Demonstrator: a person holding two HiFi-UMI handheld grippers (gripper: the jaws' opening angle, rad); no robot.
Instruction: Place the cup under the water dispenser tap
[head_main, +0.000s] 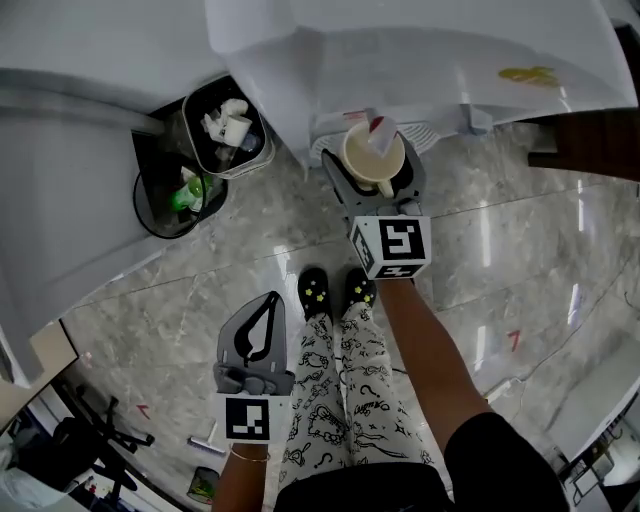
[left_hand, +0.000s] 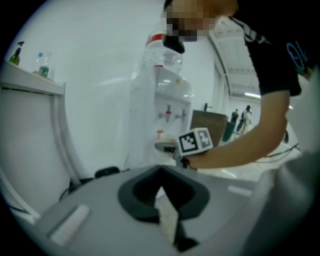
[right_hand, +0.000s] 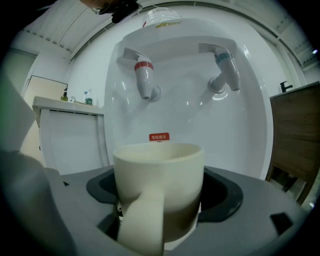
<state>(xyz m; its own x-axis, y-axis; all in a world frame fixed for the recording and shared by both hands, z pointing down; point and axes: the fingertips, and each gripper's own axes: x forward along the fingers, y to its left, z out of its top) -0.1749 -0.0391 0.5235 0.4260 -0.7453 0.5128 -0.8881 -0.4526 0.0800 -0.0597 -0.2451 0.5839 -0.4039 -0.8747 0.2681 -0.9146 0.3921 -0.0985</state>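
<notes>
A cream cup (head_main: 372, 150) with a handle sits between the jaws of my right gripper (head_main: 374, 172), which is shut on it. The cup is held out at the front of the white water dispenser (head_main: 430, 50), just below its red tap (head_main: 381, 126). In the right gripper view the cup (right_hand: 159, 185) fills the foreground, handle toward the camera. The red tap (right_hand: 145, 75) is above it to the left and the blue tap (right_hand: 225, 67) above it to the right. My left gripper (head_main: 270, 300) hangs low by the person's leg, shut and holding nothing.
Two waste bins stand left of the dispenser, a square one (head_main: 225, 125) and a round black one (head_main: 175, 195). A wooden cabinet (head_main: 590, 145) is at the right. The person's slippered feet (head_main: 335, 290) stand on the marble floor. A white counter (right_hand: 65, 107) runs along the left.
</notes>
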